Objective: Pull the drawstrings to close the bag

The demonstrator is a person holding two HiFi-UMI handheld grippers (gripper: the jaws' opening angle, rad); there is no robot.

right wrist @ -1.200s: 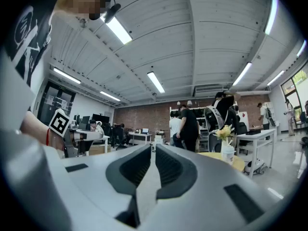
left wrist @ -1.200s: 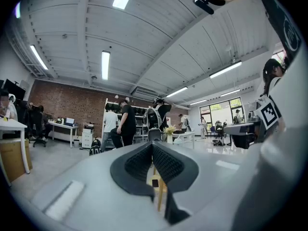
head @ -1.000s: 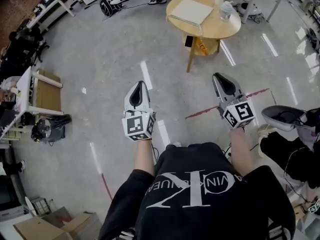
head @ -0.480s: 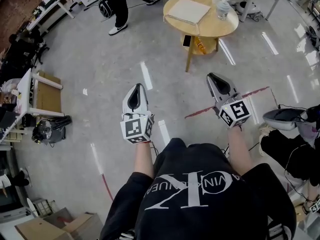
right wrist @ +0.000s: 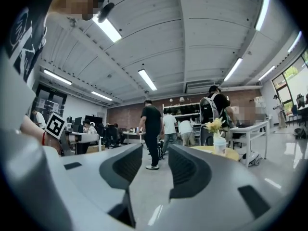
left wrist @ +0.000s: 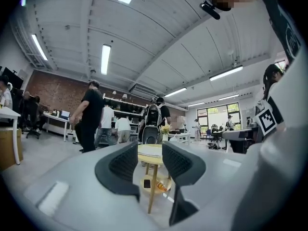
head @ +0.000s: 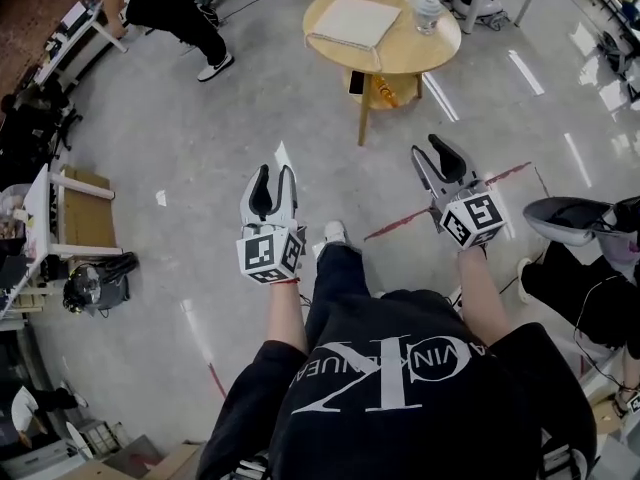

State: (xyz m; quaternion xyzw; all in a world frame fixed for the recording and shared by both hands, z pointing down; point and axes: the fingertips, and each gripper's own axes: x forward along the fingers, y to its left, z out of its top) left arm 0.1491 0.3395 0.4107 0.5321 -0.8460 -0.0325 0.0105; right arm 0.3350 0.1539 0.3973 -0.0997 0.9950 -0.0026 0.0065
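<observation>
Left claw (head: 272, 175): jaws opening, spread, nothing between them but air. Right claw (head: 432, 153): same, jaws opening, empty. Both are held out over the bare grey floor (head: 180, 138), well apart from the work.

Flat cream cloth drawstring bag (head: 350, 20) lies on the round pale-wood counter (head: 430, 53) ahead, towards its left edge. A white lidded cup (head: 427, 10) stands near the far right edge.

Handling, by judgement: soft, light cloth, likely to slide across the smooth top when a cord is tugged. Best hold is the cords themselves at the mouth, one per claw, pulled apart. Cords and mouth are too small to make out from here.

Views: head view alone shows the bag's full outline and its place on the counter. Left gripper view frames the counter edge-on between the jaws, showing its leg and the lower shelf with a dark phone (left wrist: 146, 183) and an orange bottle (left wrist: 162, 186). Right gripper view puts the counter off to the right of the jaws, cup and yellow flowers (right wrist: 214, 125) plain, bag not clear.
</observation>
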